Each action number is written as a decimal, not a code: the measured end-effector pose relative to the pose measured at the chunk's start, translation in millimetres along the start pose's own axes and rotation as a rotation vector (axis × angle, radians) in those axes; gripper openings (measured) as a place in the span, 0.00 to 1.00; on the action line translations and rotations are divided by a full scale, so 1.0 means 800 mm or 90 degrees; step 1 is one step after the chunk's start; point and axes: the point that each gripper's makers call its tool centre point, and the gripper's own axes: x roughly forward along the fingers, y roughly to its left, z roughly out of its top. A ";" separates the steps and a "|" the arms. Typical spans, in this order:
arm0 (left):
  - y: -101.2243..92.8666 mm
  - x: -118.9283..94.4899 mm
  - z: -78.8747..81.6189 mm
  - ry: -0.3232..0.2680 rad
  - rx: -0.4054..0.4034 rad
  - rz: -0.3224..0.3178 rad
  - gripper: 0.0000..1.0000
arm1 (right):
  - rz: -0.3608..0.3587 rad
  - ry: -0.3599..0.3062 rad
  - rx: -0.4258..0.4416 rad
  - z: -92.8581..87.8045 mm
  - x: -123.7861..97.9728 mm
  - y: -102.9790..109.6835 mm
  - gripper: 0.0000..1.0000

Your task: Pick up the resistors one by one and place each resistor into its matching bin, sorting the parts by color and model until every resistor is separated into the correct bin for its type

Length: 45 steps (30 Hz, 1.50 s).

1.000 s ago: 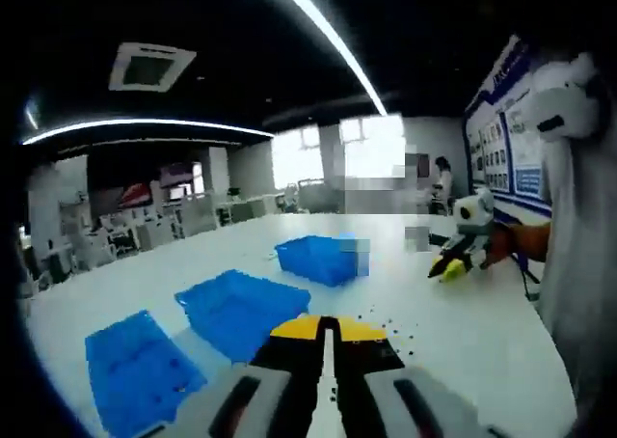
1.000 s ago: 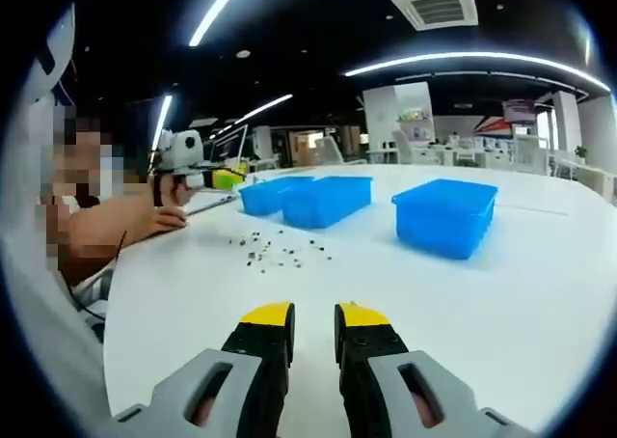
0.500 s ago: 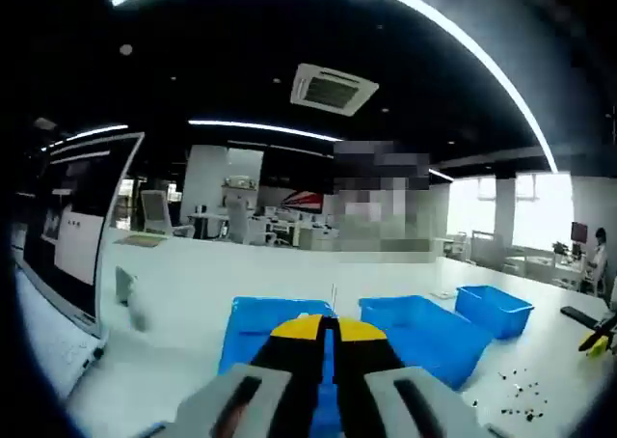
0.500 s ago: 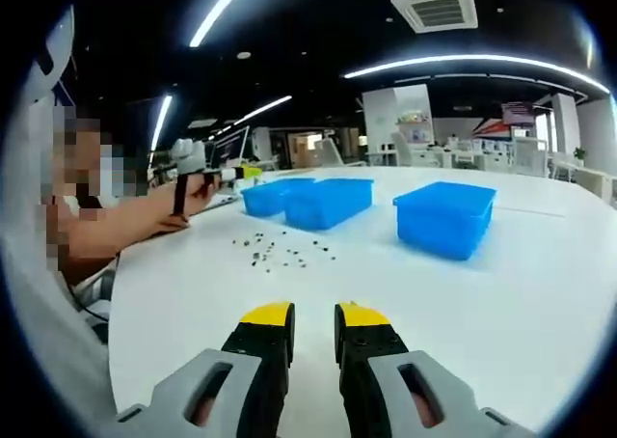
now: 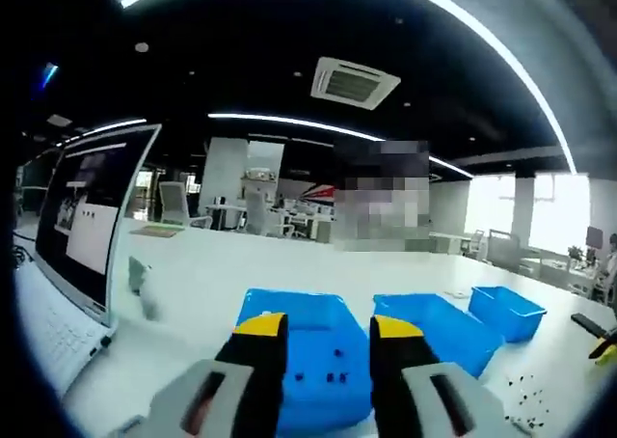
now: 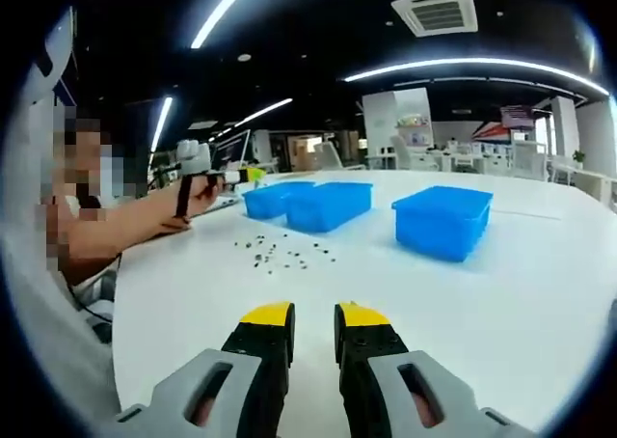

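Three blue bins (image 6: 443, 223) stand on the white table (image 6: 540, 303). Left gripper (image 5: 328, 330) hangs wide open and empty over the near bin (image 5: 307, 375), already holding some resistors; most resistors (image 6: 280, 254) lie loose. Right gripper (image 6: 314, 316), slightly parted, grips nothing.

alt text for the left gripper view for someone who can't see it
The left gripper, jaws open, hangs over a blue bin with a few small dark parts inside. Two more blue bins sit to the right on the white table, a laptop at left.
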 end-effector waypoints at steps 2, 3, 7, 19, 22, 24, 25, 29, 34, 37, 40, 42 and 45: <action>-0.010 -0.006 0.008 -0.011 0.045 -0.009 0.32 | -0.003 0.000 0.001 -0.001 -0.002 -0.001 0.19; -0.014 -0.009 0.011 -0.013 0.049 -0.008 0.32 | -0.004 -0.002 0.002 -0.001 -0.003 -0.001 0.19; -0.032 -0.015 0.018 -0.017 0.074 -0.029 0.30 | -0.007 -0.005 0.004 -0.002 -0.005 -0.001 0.19; -0.143 -0.058 -0.033 0.212 0.073 -0.204 0.21 | -0.012 -0.006 0.010 -0.009 -0.009 -0.002 0.19; -0.181 -0.084 -0.073 0.258 0.074 -0.207 0.21 | -0.012 -0.008 0.015 -0.010 -0.009 -0.002 0.19; -0.186 -0.092 -0.094 0.275 0.110 -0.182 0.21 | -0.011 -0.013 0.019 -0.008 -0.009 -0.002 0.19; -0.190 -0.096 -0.102 0.285 0.128 -0.180 0.21 | -0.010 -0.014 0.019 -0.008 -0.009 -0.002 0.19; -0.190 -0.102 -0.117 0.301 0.161 -0.152 0.21 | -0.003 -0.011 0.015 -0.010 -0.010 -0.002 0.19; -0.183 -0.103 -0.133 0.329 0.134 -0.122 0.20 | 0.001 -0.009 0.016 -0.013 -0.010 -0.007 0.19; -0.182 -0.101 -0.140 0.338 0.130 -0.119 0.20 | 0.001 -0.007 0.015 -0.013 -0.011 -0.010 0.19; -0.185 -0.102 -0.147 0.355 0.128 -0.121 0.18 | -0.002 -0.013 0.016 -0.009 -0.015 -0.012 0.19; -0.185 -0.102 -0.147 0.358 0.127 -0.120 0.16 | -0.006 -0.016 0.017 -0.008 -0.017 -0.016 0.19; -0.186 -0.102 -0.147 0.358 0.121 -0.118 0.14 | -0.012 -0.018 0.021 -0.009 -0.019 -0.019 0.19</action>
